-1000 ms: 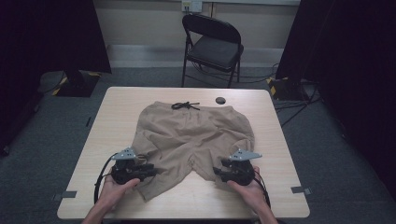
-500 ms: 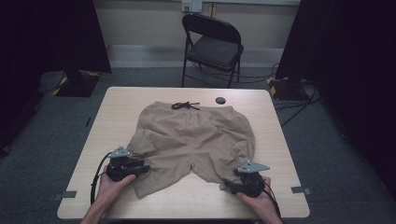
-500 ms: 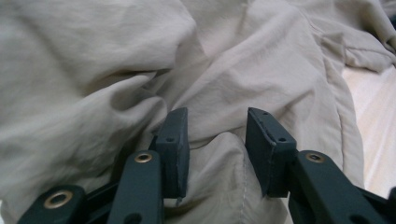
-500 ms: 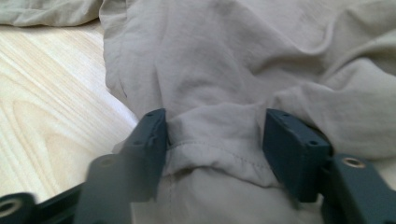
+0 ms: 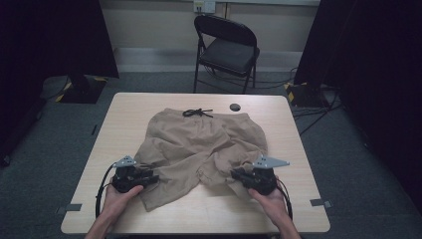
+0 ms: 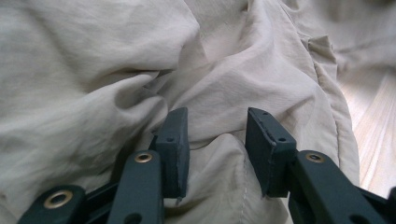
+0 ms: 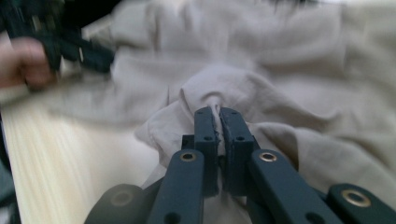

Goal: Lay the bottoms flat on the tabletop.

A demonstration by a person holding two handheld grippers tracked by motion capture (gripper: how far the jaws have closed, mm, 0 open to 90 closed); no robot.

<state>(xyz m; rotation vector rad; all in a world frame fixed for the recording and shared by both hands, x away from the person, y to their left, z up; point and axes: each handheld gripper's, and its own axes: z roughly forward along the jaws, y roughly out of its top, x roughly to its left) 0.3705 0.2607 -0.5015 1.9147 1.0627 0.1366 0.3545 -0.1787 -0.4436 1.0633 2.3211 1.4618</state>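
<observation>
**Right jaws pinch the shorts' leg hem; left jaws stand parted over the other leg**

A pair of beige shorts (image 5: 201, 149) lies spread on the wooden table (image 5: 308, 199), waistband toward the far edge, where a black drawstring (image 5: 197, 113) is tied in a bow. The 2 leg openings point toward the person. From the high view, the left gripper (image 5: 149, 177) sits at the outer edge of one leg and the right gripper (image 5: 238, 175) at the hem of the other, each held by a hand (image 5: 119, 199) coming in from the near edge.

That view cannot resolve the jaws; the gripper views can. In the right gripper view, the right gripper (image 7: 217, 122) has just been closing, and its 2 pads now press a bunched fold of the fabric (image 7: 219, 88) between them, the cloth puckered up around the tips. The same view also catches the left gripper (image 7: 74, 46), blurred, farther off across the cloth.

In the left gripper view, the left gripper (image 6: 215, 126) has a plain gap between its pads. Creased fabric (image 6: 224, 84) lies under and between them, a stitched seam running through the gap, yet neither pad presses on it. Bare tabletop (image 6: 378, 121) shows beyond the hem at that view's right edge.

A small dark round thing (image 5: 235, 106) lies on the table near the waistband, and a black folding chair (image 5: 226, 50) stands behind the table.
</observation>
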